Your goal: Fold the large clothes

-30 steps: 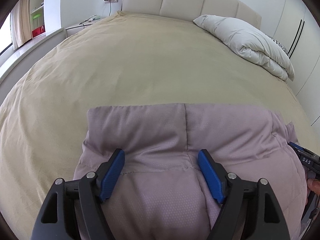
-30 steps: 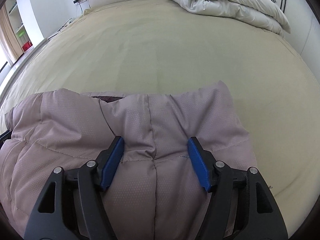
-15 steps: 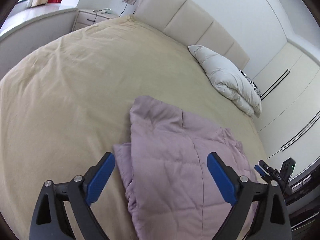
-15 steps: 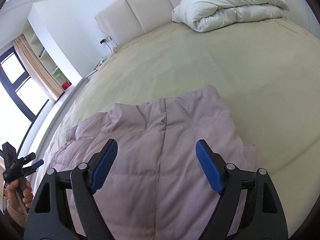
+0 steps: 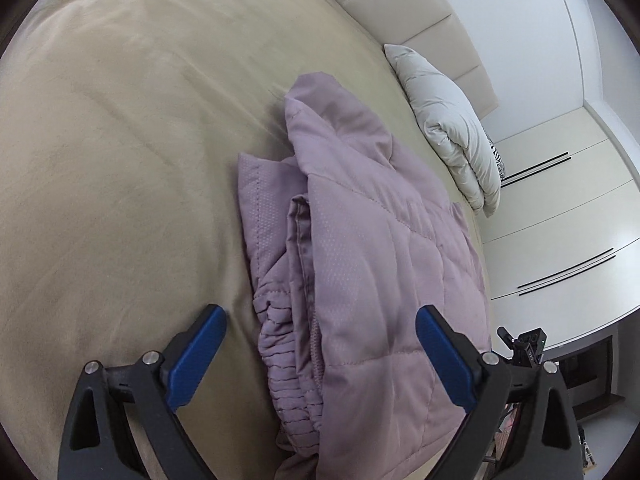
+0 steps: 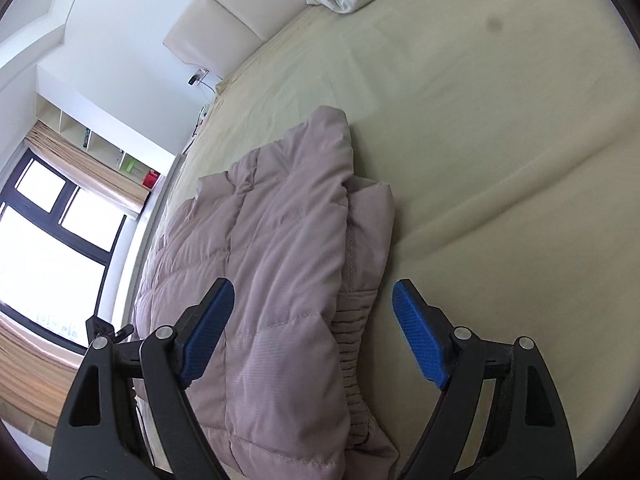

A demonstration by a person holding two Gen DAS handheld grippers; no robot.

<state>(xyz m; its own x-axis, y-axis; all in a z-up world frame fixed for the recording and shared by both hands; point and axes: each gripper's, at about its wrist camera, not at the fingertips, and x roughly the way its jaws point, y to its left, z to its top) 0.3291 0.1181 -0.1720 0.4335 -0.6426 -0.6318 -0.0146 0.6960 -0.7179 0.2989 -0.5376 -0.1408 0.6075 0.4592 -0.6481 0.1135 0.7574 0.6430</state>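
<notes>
Jacket (image 5: 372, 264) is lying folded on the bed (image 5: 120, 160), and in the left wrist view it's sitting straight ahead of the left claw (image 5: 320, 356), a bit toward the right finger's side. Long axis is running away from the claw toward the headboard, w/ the ribbed cuff edge bunching up nearest. Jaws are standing wide, blue pads clear of the fabric on both sides, so nothing's being held or touched afaict. Right finger is hovering over the quilted top layer, left one over bare bedsheet. Other gripper is peeking in at the far right edge.

Right wrist view: same jacket (image 6: 280, 264) is lying ahead of the right claw (image 6: 312, 332), but shifted toward its left finger; the folded right-hand edge is running between the two pads. Long axis is again pointing away from the claw. Jaws are wide here too, gripping nothing, pads apart from the cloth. Right finger is hanging over plain sheet.

Imo both hands are about equally near, one at each long side, so next fold prob means grabbing the near end w/ both.
</notes>
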